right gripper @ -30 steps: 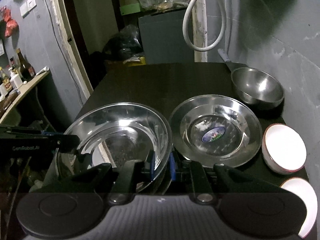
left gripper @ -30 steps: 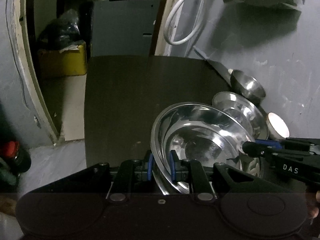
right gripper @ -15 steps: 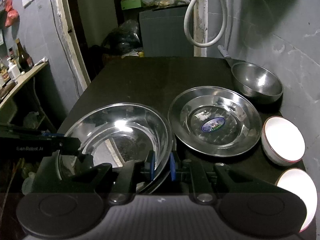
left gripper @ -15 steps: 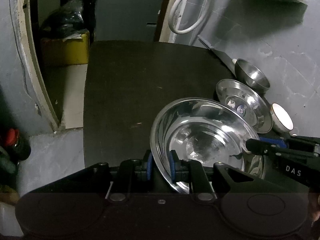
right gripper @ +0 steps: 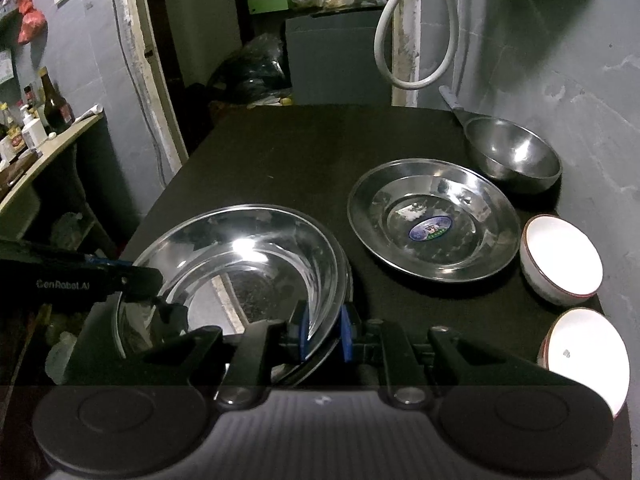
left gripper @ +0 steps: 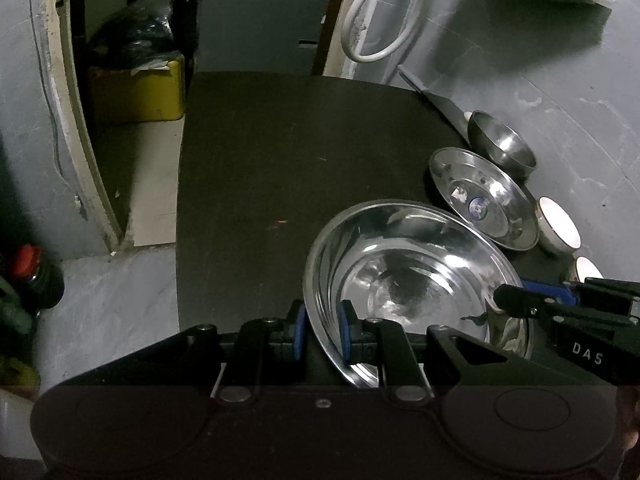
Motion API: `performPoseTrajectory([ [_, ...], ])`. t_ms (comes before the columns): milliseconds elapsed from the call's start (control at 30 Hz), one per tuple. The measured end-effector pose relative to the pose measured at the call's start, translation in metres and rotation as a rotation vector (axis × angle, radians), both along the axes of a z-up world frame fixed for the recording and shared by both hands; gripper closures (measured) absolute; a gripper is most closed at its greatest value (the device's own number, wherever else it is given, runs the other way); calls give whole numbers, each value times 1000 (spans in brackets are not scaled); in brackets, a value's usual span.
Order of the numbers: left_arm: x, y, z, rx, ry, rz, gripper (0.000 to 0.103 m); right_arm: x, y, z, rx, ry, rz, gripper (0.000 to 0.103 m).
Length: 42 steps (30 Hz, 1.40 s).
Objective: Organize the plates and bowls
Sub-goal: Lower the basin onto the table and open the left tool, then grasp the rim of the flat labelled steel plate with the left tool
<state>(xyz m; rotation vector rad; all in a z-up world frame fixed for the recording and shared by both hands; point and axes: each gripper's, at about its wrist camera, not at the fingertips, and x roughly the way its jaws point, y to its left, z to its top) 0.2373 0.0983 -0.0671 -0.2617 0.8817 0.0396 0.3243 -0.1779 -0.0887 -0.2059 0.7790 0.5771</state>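
Large steel bowl [left gripper: 404, 276] held at two opposite edges, above the near part of the dark worktop [left gripper: 280, 160]. Left gripper [left gripper: 320, 330] narrowed on the left rim, blue pads either side of the metal. Right gripper [right gripper: 324, 332] likewise clamped on the right rim, rim pinched between its blue pads. Bowl tilted slightly in both views; contact with the worktop impossible to tell. To the right, well apart from the bowl: steel plate [right gripper: 432, 220] lying flat, sticker at its centre. Behind the plate, near the wall, small steel bowl [right gripper: 512, 154]. Right of the plate, two white bowls: far one [right gripper: 562, 264], near one [right gripper: 584, 360], close beside each other.
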Motion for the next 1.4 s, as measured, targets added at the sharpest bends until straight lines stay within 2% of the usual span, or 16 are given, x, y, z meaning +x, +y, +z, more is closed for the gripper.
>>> performPoseTrajectory([
  [200,2,-3,1,9,3,12,83,-5,5,-4,-48,-26,-2,82],
  [300,1,-5,5,10,-6,20,80,-8,8,-4,-65,-54,7,78],
  [367,-1,-6,8,8,-15,25,76,-9,9,-3,-73,-68,8,70],
  [433,-3,-6,13,2,-28,29,57,-11,9,-1,-64,-74,-4,56],
  [467,-5,-6,16,1,-37,31,50,-13,7,2,-52,-75,-10,52],
  [533,-8,-7,23,2,-67,40,24,-16,1,7,-25,-78,-23,44],
  [667,-3,-10,37,-8,-116,29,2,-20,-18,19,66,-70,-74,31],
  [800,13,-18,47,-12,-144,10,1,-18,-43,30,178,-69,-133,8],
  [900,34,-27,49,8,-140,-23,1,-13,-60,35,264,-65,-156,1],
  [1067,77,-47,51,75,-156,-136,1,7,-77,30,318,-63,-157,0],
  [1267,131,-62,43,39,-152,-211,1,35,-89,8,396,10,-185,0],
  [1400,160,-71,37,56,-143,-267,1,53,-92,-3,416,42,-196,0],
])
